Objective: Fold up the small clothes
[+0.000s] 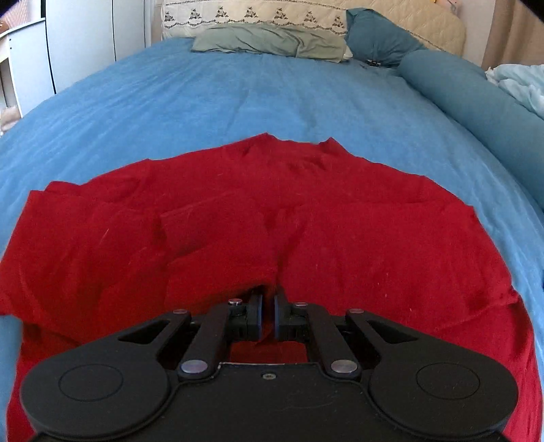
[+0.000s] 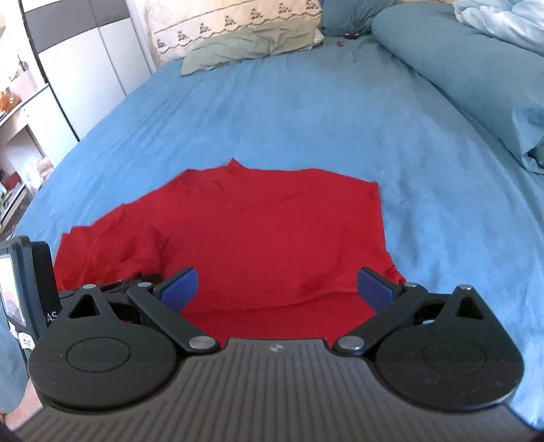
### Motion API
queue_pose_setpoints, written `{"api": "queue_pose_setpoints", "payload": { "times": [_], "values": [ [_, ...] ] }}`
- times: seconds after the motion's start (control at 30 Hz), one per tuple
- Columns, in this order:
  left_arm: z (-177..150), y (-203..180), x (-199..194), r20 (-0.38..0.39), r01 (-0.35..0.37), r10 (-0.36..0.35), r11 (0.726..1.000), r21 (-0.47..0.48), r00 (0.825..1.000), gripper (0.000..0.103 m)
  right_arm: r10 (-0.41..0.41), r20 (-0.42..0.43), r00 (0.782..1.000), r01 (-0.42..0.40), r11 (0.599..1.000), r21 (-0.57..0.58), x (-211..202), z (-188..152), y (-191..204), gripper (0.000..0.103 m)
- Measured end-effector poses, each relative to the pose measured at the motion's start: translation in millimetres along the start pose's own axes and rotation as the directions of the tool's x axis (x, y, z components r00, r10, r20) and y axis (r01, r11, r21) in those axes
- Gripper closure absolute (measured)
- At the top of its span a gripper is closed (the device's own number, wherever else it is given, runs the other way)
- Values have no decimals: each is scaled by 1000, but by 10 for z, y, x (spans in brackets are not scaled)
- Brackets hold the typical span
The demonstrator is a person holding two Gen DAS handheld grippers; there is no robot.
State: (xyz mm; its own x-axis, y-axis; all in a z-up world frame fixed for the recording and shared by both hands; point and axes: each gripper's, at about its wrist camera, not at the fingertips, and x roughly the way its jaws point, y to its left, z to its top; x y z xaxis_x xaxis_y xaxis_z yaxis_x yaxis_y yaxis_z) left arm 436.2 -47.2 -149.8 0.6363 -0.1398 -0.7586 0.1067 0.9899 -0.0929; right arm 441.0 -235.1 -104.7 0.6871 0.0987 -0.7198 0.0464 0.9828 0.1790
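A red shirt (image 1: 357, 238) lies spread on the blue bed sheet (image 1: 238, 95), wrinkled, with a fold of cloth bunched near its middle. My left gripper (image 1: 268, 306) is shut on a pinch of the red shirt at its near edge; the cloth rises between the pads. In the right wrist view the same red shirt (image 2: 272, 231) lies flat ahead. My right gripper (image 2: 277, 289) is open, its blue pads (image 2: 180, 289) wide apart just above the shirt's near edge, holding nothing. The left gripper's body shows at the left edge of the right wrist view (image 2: 30, 289).
Pillows (image 1: 272, 44) and a quilted headboard (image 1: 408, 20) lie at the far end of the bed. A long teal bolster (image 1: 476, 112) runs along the right side. White cupboards (image 2: 85, 74) and shelves (image 2: 20, 142) stand to the left of the bed.
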Motion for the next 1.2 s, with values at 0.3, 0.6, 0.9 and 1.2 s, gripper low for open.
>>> {"api": "queue_pose_setpoints", "payload": {
  "times": [0.3, 0.6, 0.9, 1.2],
  "values": [
    [-78, 636, -629, -14, -105, 104, 994, -29, 994, 29, 116, -39, 992, -121, 979, -163, 120, 213, 504, 0],
    [-80, 1464, -598, -32, -227, 226, 974, -20, 974, 29, 46, -150, 988, -121, 833, -539, 939, -154, 1623, 11],
    [-132, 1810, -572, -47, -182, 181, 983, -8, 982, 29, -34, -66, 997, 12, 951, -308, 1219, -35, 1517, 59],
    [-195, 1850, -524, -87, -134, 134, 991, 9, 987, 29, 64, -105, 992, -56, 995, 85, 1094, -229, 815, 44]
  ]
}}
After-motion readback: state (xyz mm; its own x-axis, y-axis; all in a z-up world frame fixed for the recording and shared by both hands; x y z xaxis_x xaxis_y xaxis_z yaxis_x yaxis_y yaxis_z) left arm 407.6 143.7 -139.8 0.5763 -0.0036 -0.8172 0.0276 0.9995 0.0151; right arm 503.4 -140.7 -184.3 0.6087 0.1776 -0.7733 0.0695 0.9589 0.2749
